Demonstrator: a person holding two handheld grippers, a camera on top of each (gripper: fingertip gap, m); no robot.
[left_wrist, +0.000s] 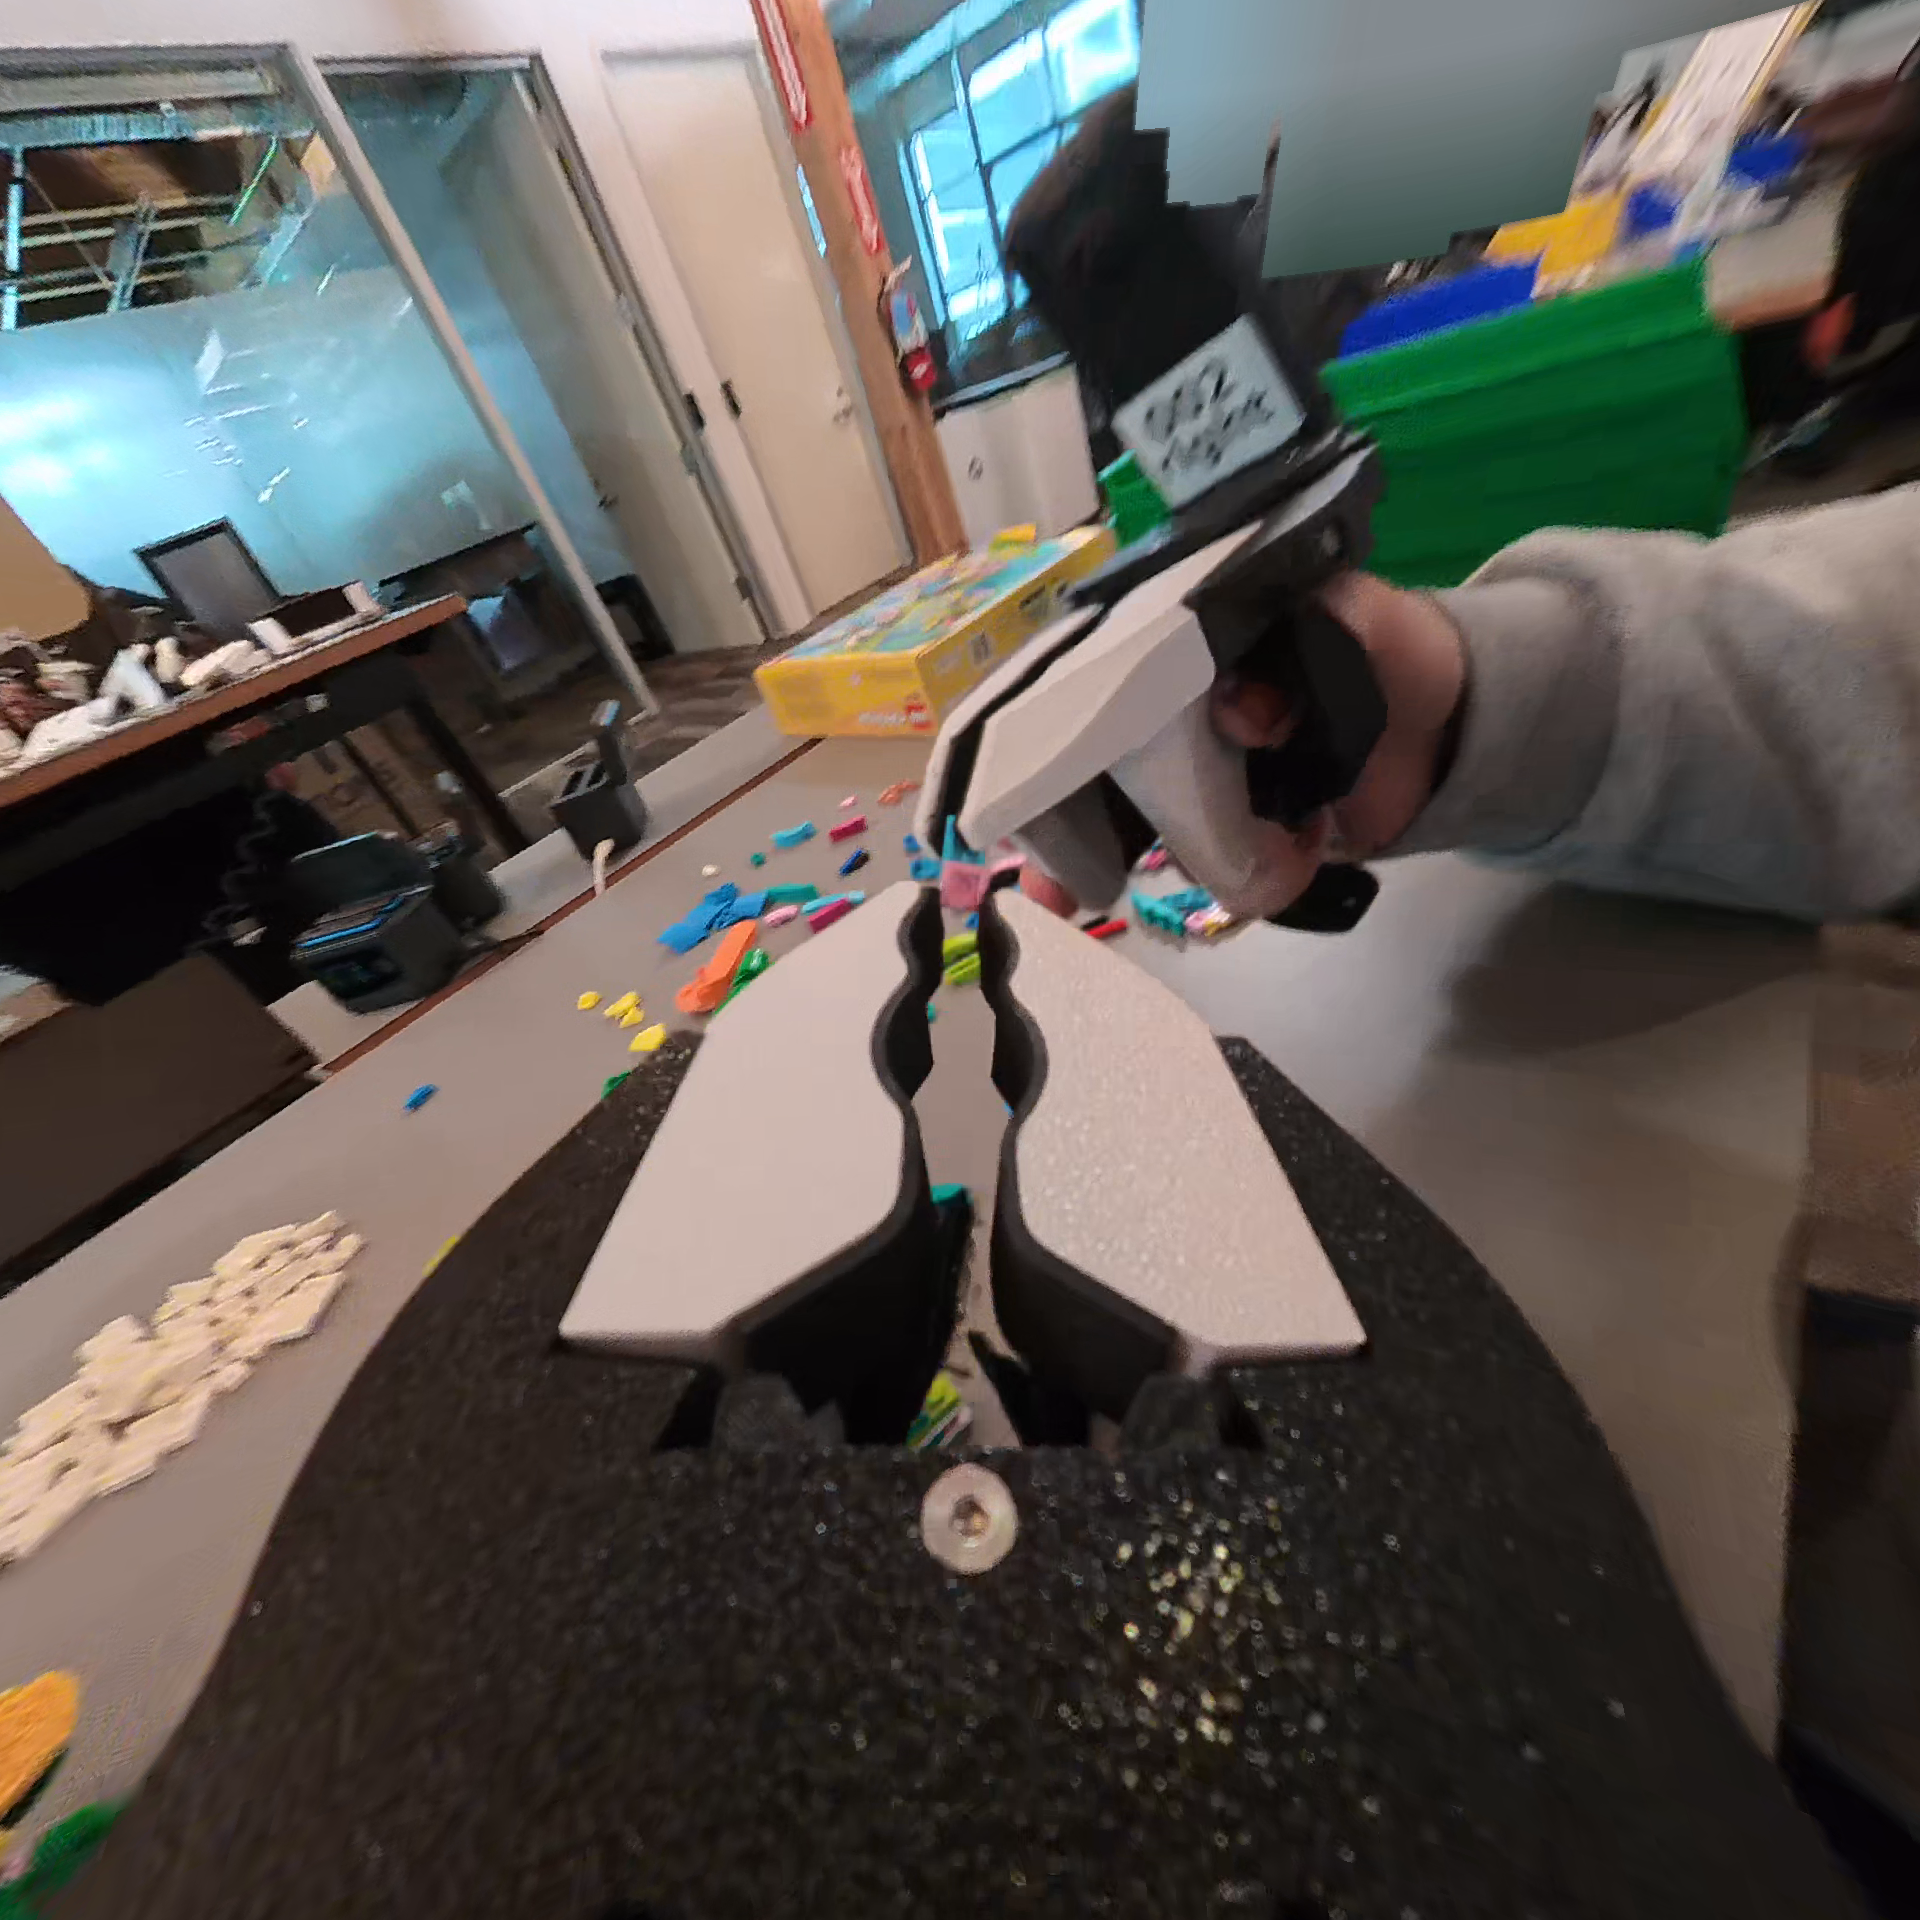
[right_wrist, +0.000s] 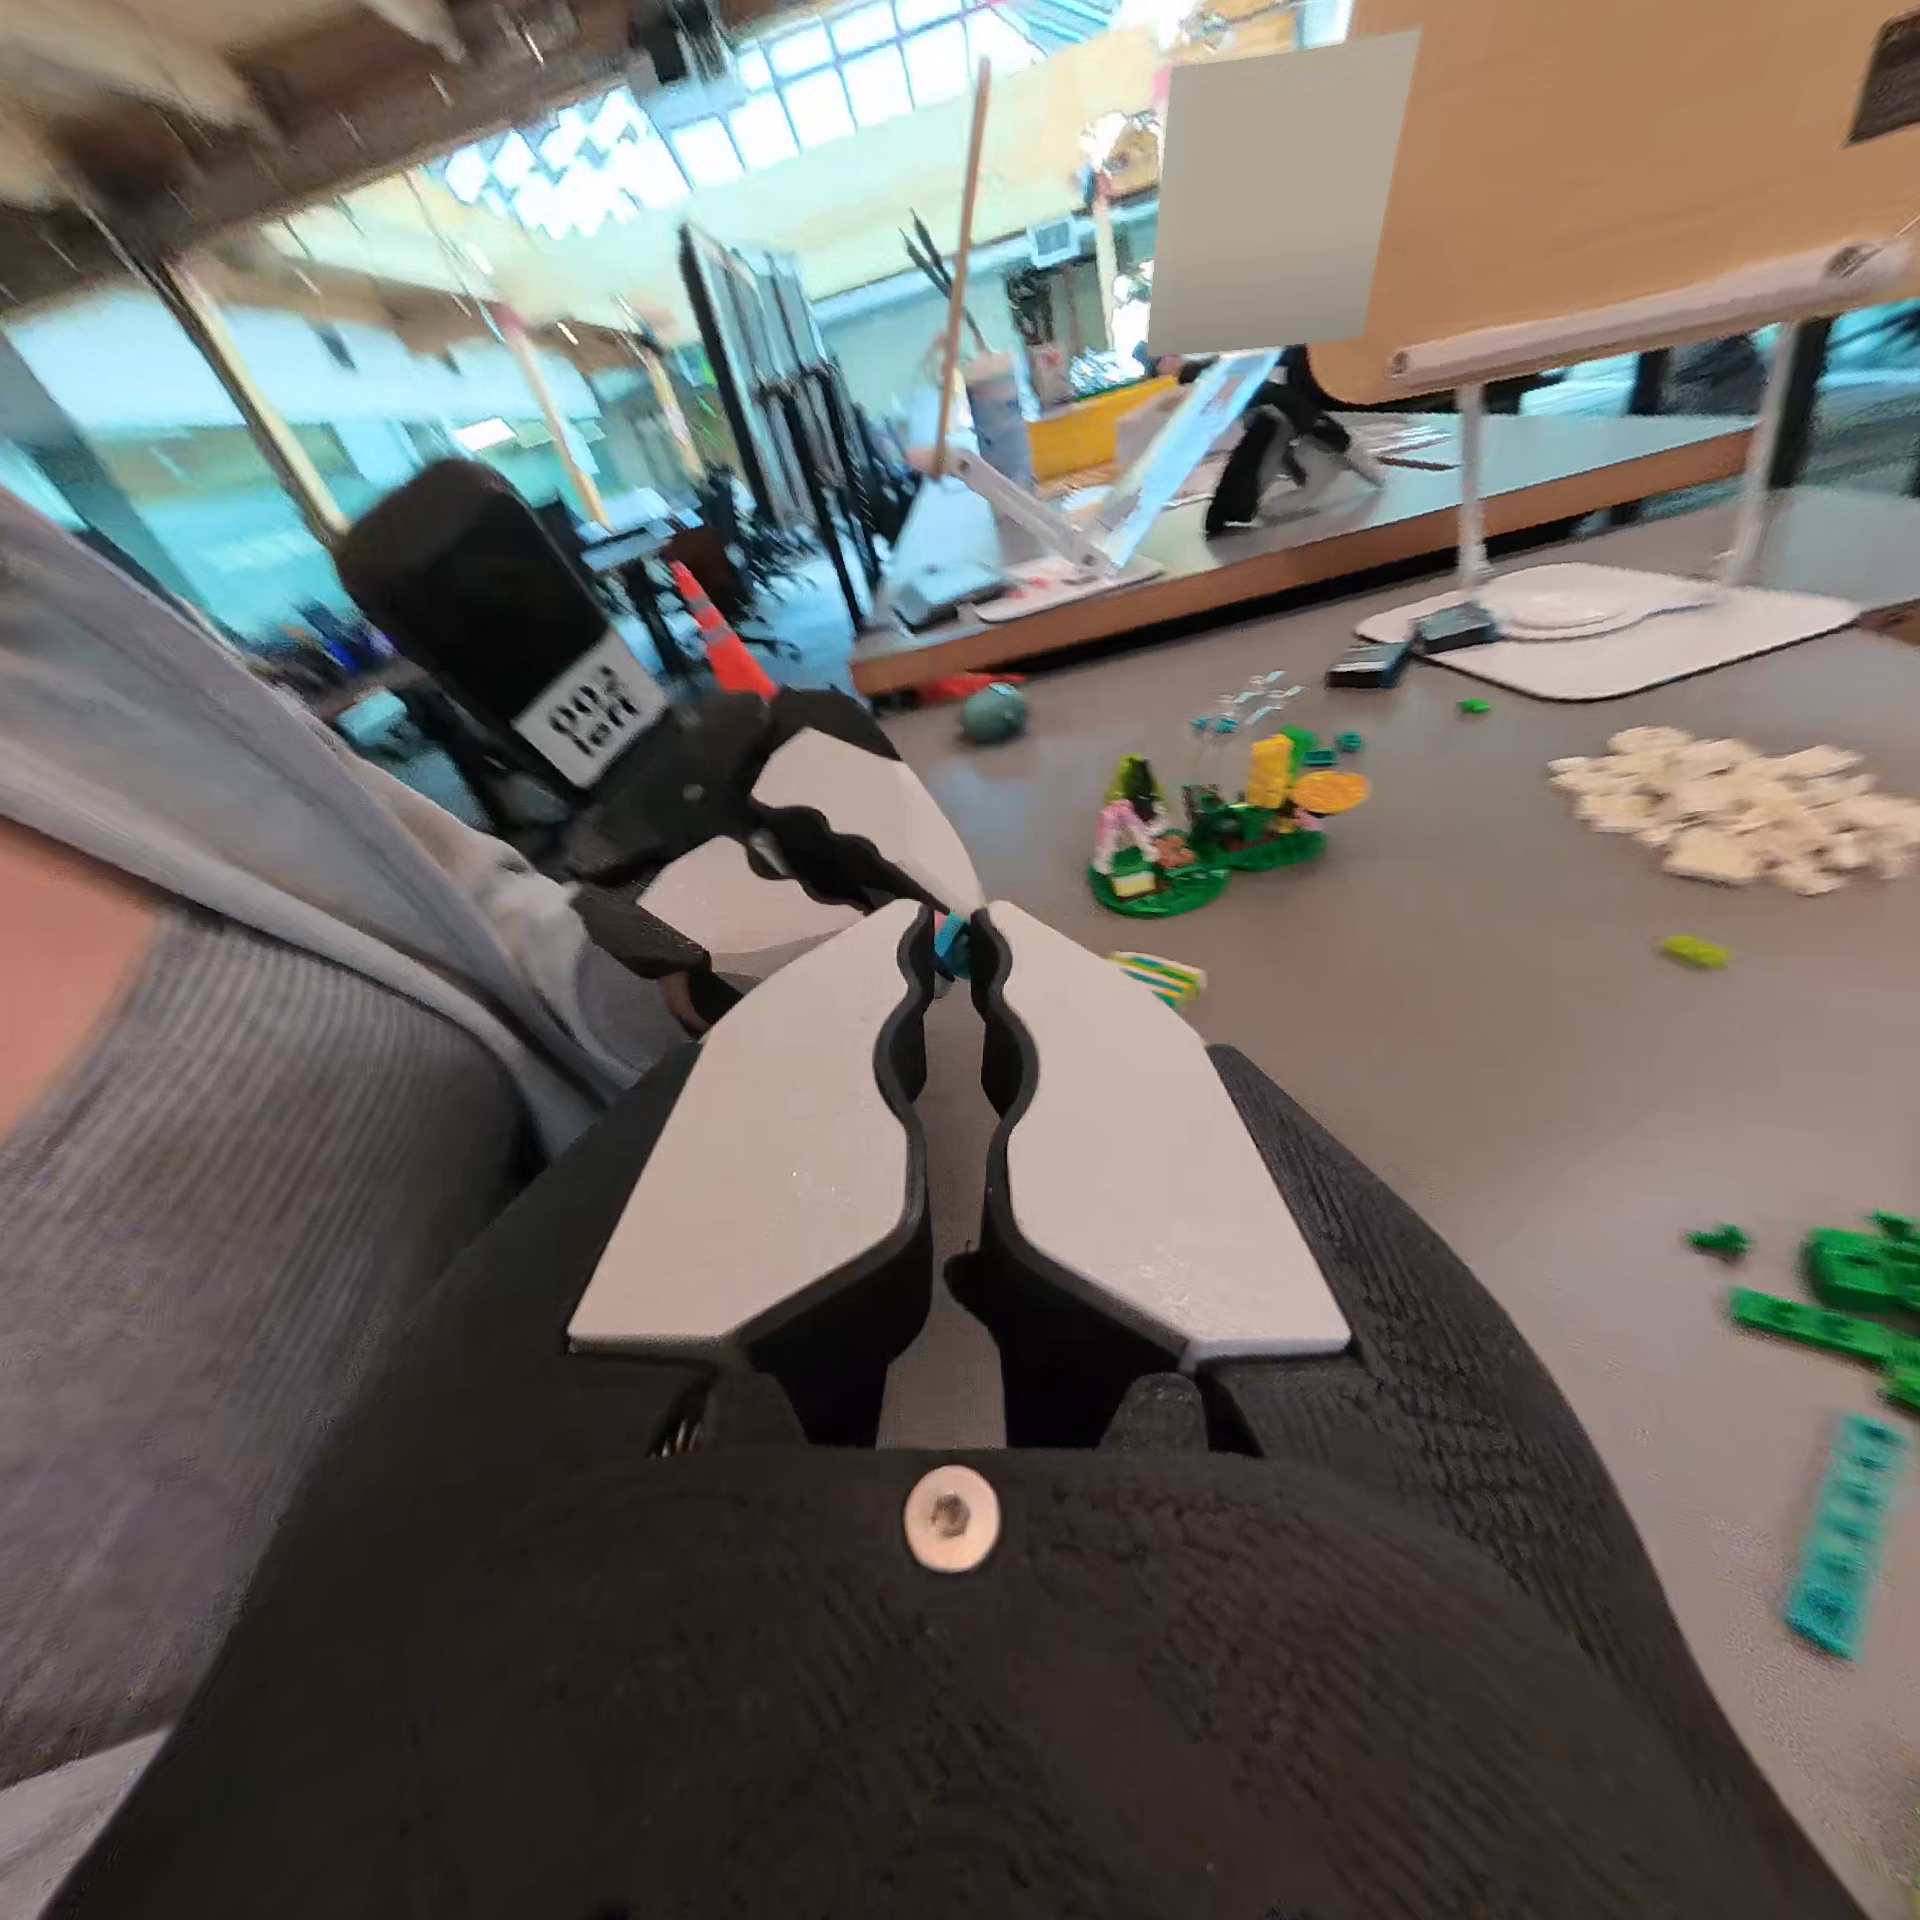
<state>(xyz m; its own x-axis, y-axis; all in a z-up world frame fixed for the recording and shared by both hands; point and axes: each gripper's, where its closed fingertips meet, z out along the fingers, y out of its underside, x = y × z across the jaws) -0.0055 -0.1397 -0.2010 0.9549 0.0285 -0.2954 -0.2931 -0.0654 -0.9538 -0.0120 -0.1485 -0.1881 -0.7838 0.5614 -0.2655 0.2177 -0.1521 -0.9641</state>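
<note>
My left tongs pinch a small pink brick piece above the grey desk. Right against them, my right tongs pinch the teal brick piece joined to it. Loose coloured bricks lie on the desk beyond.

Small pink-and-blue brick piece between both claws

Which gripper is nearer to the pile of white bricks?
Left. The pile of white bricks lies close beside the left gripper, on its left; from the right gripper it sits farther off, ahead and rightward.
</note>
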